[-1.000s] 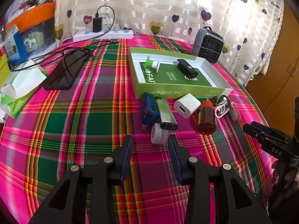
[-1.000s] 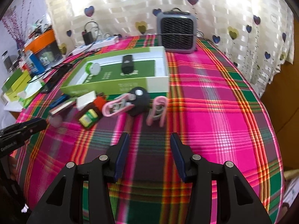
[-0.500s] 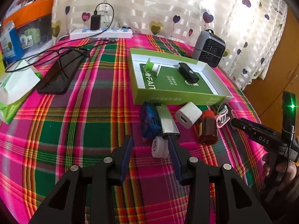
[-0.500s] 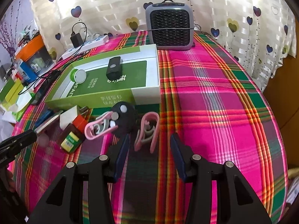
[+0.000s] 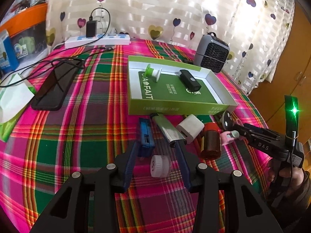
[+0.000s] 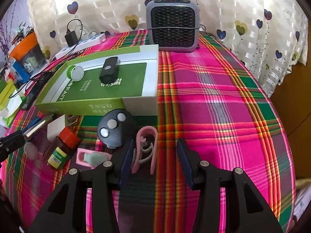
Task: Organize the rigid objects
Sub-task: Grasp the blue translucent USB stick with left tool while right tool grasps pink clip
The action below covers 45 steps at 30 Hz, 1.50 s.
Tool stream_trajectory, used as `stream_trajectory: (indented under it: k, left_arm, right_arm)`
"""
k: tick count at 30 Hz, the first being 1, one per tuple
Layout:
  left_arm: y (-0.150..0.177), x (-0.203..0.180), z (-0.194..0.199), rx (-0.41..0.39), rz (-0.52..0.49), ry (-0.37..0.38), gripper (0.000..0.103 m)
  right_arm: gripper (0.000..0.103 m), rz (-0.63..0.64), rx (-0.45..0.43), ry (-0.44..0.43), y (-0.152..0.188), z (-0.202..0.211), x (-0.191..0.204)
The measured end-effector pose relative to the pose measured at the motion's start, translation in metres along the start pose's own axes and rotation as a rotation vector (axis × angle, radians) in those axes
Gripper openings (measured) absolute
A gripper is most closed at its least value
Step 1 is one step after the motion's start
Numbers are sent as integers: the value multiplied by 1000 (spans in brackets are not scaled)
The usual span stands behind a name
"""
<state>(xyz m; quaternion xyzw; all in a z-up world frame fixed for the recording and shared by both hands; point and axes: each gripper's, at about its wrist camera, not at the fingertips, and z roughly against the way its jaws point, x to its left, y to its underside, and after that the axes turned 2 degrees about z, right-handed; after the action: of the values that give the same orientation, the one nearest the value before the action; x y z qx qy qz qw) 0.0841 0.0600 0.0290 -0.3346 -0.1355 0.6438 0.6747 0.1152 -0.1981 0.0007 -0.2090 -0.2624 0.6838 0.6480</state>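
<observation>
A green box [image 5: 134,104] [image 6: 151,101] holds a green-white spool [image 5: 153,72] [image 6: 76,73] and a black device [image 5: 190,80] [image 6: 109,70]. In front of it lie a blue stick [image 5: 145,134], a silver lighter [image 5: 171,131], a white charger [image 5: 190,128], a brown bottle [image 5: 210,142] [image 6: 61,147], a black remote [image 6: 113,129] and pink clips [image 6: 146,147]. My left gripper [image 5: 157,153] is open around a small white cap [image 5: 159,165]. My right gripper [image 6: 155,159] is open with one pink clip between its fingers.
A grey fan heater [image 6: 173,25] stands at the back. A black phone [image 5: 54,89], cables and a white power strip [image 5: 97,39] lie at the left. A tissue pack [image 5: 11,101] and storage boxes sit at the far left. The plaid tablecloth's edge curves down on the right.
Both grippers have moved forward toward the cluster. The white cap now sits between my left fingers and the pink clip between my right fingers.
</observation>
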Motion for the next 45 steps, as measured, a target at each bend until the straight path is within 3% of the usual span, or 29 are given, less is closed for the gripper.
stream_trajectory:
  k: [8,15,33,41,45]
  left_arm:
    - [-3,12,0,-10,22,-43,40]
    - [-8,8,-14,27,-14,-47,41]
    - [-15,18,-36,53,3,-91,40]
    - [-15,19,-37,52,2,-87,25]
    - [-15,18,-38,52,-5,-87,23]
  right_arm:
    - [46,14,-6,25,1,0,0]
    - [46,23,-9,35,1,-1,1]
    - [34,19,-19,61,-2,-4,0]
    - [26,13,-21,61,-2,-3,-2]
    - [24,6,-23,60,-2,-2,-4]
